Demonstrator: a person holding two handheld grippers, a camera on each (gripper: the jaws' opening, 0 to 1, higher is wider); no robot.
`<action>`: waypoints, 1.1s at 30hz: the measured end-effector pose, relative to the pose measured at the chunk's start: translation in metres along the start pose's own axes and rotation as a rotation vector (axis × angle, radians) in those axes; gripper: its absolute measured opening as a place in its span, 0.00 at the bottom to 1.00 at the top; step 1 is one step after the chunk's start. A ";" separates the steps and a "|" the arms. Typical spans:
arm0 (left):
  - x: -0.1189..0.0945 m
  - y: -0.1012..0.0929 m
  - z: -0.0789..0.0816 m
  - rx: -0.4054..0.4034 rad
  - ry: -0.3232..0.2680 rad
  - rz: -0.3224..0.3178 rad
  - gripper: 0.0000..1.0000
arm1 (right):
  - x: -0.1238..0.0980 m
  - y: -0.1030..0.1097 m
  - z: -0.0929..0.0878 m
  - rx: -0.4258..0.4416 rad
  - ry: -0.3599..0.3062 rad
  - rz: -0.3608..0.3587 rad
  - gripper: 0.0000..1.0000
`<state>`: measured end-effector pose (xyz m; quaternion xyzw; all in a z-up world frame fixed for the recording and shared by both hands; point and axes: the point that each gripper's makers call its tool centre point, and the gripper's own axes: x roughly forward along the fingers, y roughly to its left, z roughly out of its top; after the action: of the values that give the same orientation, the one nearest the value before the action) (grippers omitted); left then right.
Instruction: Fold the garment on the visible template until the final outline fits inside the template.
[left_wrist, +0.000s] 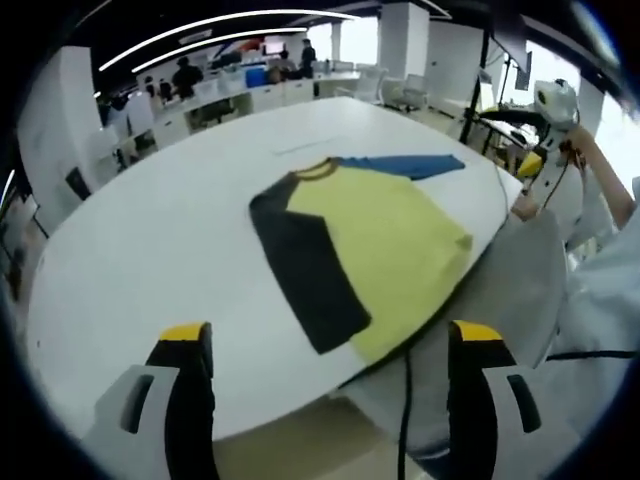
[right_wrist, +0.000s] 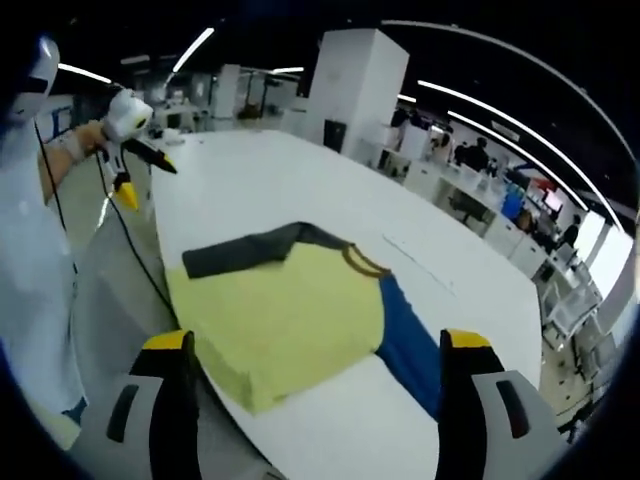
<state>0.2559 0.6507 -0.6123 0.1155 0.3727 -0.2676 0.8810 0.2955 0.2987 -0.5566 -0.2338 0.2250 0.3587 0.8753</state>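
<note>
Matt knit cloth garment (left_wrist: 365, 250) lies on a smooth white table (left_wrist: 170, 250).

From my seat I see a broad white tabletop (left_wrist: 150, 250) with a rounded edge, and grey floor (right_wrist: 100, 290) beyond that edge. Behind it stand rows of white desks (left_wrist: 250, 100) with a few people (left_wrist: 186, 76) at them, one near a blue bin (left_wrist: 257, 76). White office chairs (left_wrist: 405, 92) stand to one side. A tall white pillar (right_wrist: 355, 80) rises in the right gripper view, and long light strips (left_wrist: 230, 22) run across the dark ceiling.
</note>
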 end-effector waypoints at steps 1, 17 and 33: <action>0.002 0.001 -0.001 0.005 0.007 0.003 0.94 | -0.001 0.000 0.001 0.000 -0.001 -0.007 1.00; 0.022 0.009 -0.023 -0.010 0.061 -0.049 0.82 | -0.008 0.019 0.008 0.016 -0.007 -0.036 1.00; 0.051 0.003 -0.033 -0.058 0.067 -0.182 0.66 | -0.015 0.031 0.011 0.050 -0.004 -0.093 1.00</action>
<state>0.2675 0.6471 -0.6713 0.0645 0.4186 -0.3317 0.8430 0.2656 0.3168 -0.5475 -0.2214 0.2212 0.3125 0.8969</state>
